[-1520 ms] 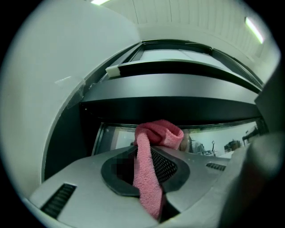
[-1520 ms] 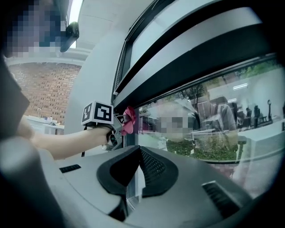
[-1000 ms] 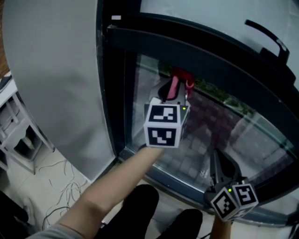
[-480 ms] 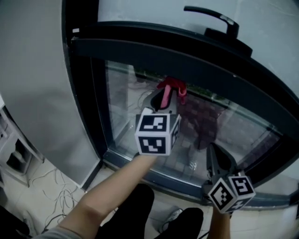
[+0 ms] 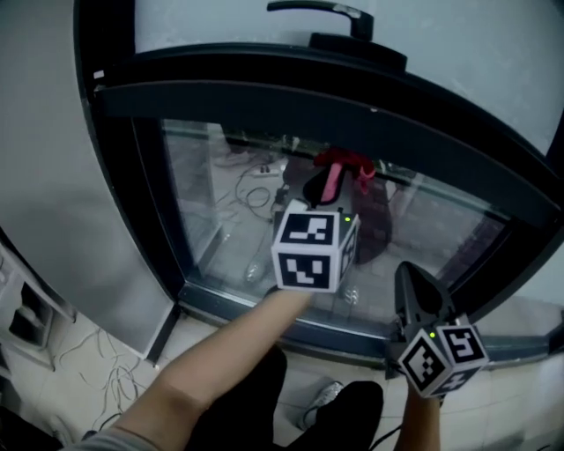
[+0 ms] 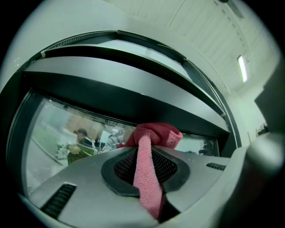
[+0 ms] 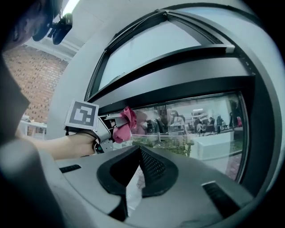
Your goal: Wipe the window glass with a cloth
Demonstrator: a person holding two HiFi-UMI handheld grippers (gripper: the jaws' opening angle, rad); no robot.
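Note:
My left gripper (image 5: 324, 179) is shut on a red cloth (image 5: 344, 166) and holds it up against the window glass (image 5: 229, 220), just under the dark crossbar. In the left gripper view a strip of the cloth (image 6: 148, 178) runs down between the jaws, with the bunched end against the glass (image 6: 62, 129). The right gripper view shows the left gripper (image 7: 107, 131) and the cloth (image 7: 122, 127) from the side. Lower right, my right gripper (image 5: 411, 280) points at the bottom of the pane. Its jaws (image 7: 139, 151) are shut with nothing in them.
The dark window frame (image 5: 132, 176) surrounds the pane, and a handle (image 5: 322, 11) sits on the sash above. A grey-white wall (image 5: 35, 158) lies to the left. Cables (image 5: 97, 361) trail on the tiled floor, and the person's dark legs (image 5: 264, 396) show below.
The left gripper has carried the cloth to the right along the top of the pane, farther from the left frame. The right gripper has stayed low at the right.

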